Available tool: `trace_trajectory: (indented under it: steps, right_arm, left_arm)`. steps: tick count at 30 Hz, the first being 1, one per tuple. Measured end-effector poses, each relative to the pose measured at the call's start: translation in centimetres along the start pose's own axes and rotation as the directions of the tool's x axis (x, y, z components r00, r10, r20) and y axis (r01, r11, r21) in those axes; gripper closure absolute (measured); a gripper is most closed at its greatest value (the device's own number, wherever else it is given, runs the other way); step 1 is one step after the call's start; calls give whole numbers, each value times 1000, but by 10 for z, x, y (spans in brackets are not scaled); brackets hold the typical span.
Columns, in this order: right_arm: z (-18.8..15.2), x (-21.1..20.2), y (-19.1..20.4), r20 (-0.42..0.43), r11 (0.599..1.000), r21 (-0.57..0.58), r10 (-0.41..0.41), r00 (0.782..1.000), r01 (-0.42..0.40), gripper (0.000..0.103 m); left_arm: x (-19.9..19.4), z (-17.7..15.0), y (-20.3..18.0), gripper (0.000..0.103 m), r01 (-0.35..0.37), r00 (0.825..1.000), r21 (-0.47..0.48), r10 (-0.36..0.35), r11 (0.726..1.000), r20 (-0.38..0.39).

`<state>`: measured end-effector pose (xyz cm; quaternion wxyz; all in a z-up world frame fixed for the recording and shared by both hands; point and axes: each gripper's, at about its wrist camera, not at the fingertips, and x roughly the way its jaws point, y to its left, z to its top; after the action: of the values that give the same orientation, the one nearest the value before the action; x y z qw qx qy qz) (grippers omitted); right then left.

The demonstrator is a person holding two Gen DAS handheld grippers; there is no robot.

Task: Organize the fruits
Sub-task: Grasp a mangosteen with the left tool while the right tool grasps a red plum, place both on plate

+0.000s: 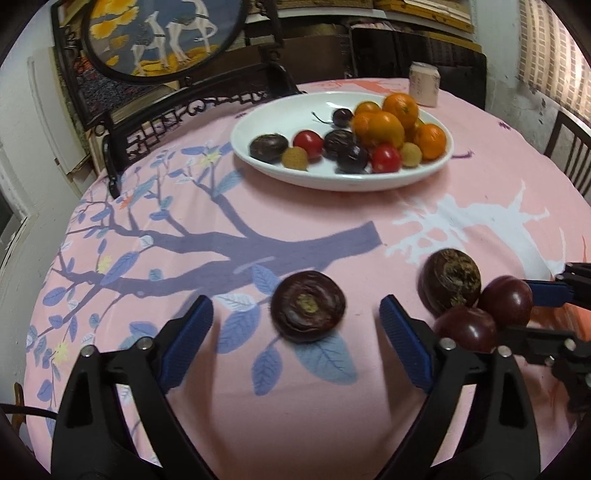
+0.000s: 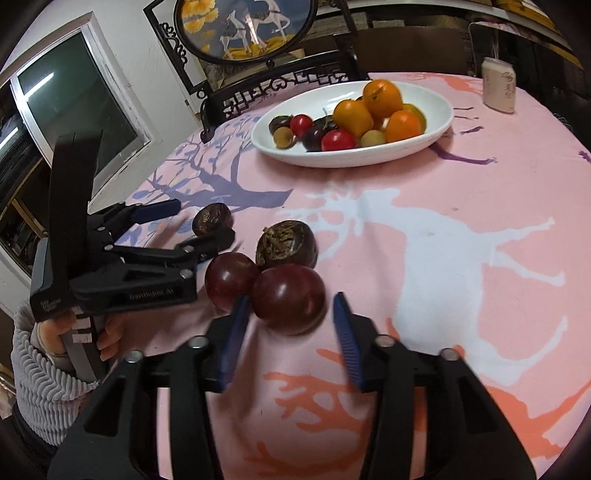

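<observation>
The left hand-held gripper (image 1: 295,325) is spread wide, and a wrinkled dark passion fruit (image 1: 307,306) lies on the worktop (image 1: 332,406) between its blue pads (image 1: 186,338), touching neither. The right hand-held gripper (image 2: 291,328) is also spread; a smooth dark-red plum (image 2: 289,299) sits between its fingertips (image 2: 345,334), with the left pad close to or touching the fruit and the right pad apart from it.

A second plum (image 2: 229,280) touches the first on its left. A second passion fruit (image 2: 287,244), stem scar facing the camera, lies just beyond both plums and touches them. These three fruits form a cluster immediately right of the left hand-held gripper's right finger.

A white oval dish (image 1: 332,177) stands far on the pink printed worktop, well apart from both grippers. It holds oranges (image 1: 400,107), red cherry tomatoes (image 1: 307,142), dark fruits (image 1: 268,147), pale yellow-green round fruits (image 1: 294,158) and a cherry (image 1: 341,116) with a stem. A pale carton (image 1: 424,85) stands beyond the dish to the right. A carved dark chair (image 2: 280,88) and a round framed picture (image 2: 245,27) stand behind the worktop.

In the right wrist view, the left gripper's body partly hides the first passion fruit. Motion blur softens the edges of the near fruits.
</observation>
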<state>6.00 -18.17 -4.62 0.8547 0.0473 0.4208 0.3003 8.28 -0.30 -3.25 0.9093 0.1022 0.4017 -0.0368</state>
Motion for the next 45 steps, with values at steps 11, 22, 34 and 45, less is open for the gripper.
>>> trace_trajectory:
  steps: [11, 22, 34, 45]
  right_arm:
    - [3, -15, -14, 64, 998, 60, -27, 998, 23, 64]
    - [40, -39, -30, 185, 989, 121, -103, 977, 81, 64]
    - [116, 33, -21, 164, 989, 48, -144, 976, 138, 64]
    - [113, 48, -13, 166, 985, -29, -163, 972, 170, 64]
  left_arm:
    - [-8, 2, 8, 62, 60, 997, -51, -58, 997, 41]
    - [-13, 64, 23, 62, 23, 994, -115, -11, 993, 108]
    - [50, 123, 20, 62, 16, 996, -153, -3, 988, 90]
    - [69, 121, 19, 45, -32, 995, -135, 45, 990, 90]
